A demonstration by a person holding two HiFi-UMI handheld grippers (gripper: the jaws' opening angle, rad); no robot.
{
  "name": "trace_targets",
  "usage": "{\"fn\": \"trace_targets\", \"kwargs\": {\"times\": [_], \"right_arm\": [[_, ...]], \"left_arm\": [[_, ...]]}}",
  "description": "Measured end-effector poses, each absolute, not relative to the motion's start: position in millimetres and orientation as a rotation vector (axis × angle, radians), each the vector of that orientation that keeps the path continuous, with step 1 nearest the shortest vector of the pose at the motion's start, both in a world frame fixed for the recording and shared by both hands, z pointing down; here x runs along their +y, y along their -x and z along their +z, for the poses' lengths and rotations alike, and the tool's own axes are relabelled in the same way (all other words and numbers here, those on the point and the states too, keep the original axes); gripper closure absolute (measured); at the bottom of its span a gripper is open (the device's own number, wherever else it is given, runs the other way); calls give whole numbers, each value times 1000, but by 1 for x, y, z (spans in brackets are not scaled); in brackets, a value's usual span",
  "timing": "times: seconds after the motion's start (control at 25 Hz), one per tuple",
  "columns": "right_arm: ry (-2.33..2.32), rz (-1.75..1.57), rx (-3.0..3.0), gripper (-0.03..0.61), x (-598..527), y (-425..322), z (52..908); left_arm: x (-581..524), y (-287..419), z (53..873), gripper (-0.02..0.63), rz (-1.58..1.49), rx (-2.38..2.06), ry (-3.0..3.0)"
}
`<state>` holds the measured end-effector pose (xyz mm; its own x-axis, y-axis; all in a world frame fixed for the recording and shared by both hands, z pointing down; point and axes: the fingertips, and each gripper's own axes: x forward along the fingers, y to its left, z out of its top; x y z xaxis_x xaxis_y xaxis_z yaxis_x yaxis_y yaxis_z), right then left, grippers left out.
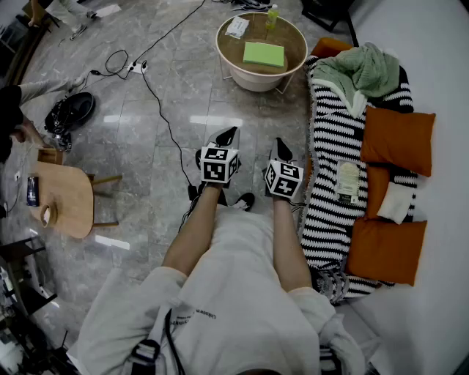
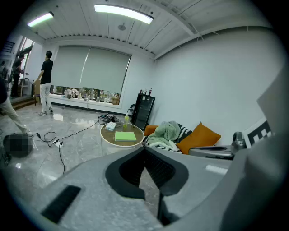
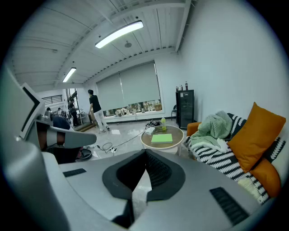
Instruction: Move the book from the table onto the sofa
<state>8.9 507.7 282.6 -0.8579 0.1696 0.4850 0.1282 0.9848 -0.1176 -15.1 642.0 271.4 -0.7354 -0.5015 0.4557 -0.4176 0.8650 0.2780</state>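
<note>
A green book lies flat on the round white table, well ahead of both grippers. It shows too in the left gripper view as the green book and in the right gripper view as the green book. The sofa, under a black-and-white striped throw, runs along the right. My left gripper and right gripper hang side by side over the floor, both shut and empty, pointing toward the table.
On the table stand a green bottle and a white packet. Orange cushions, a green blanket and a small packet lie on the sofa. Cables cross the floor; a wooden stool stands left. A person stands far off.
</note>
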Motion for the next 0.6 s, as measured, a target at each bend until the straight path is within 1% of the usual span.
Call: {"fn": "trace_targets", "kwargs": {"times": [0.32,0.6], "right_arm": [[164,190,-2591,572,500,-3,295],[127,197,-2609,574,494,30,289]], "left_arm": [[649,34,265,604,-188,-2524,-670],[651,72,270,604,-200,-2503,-673]]}}
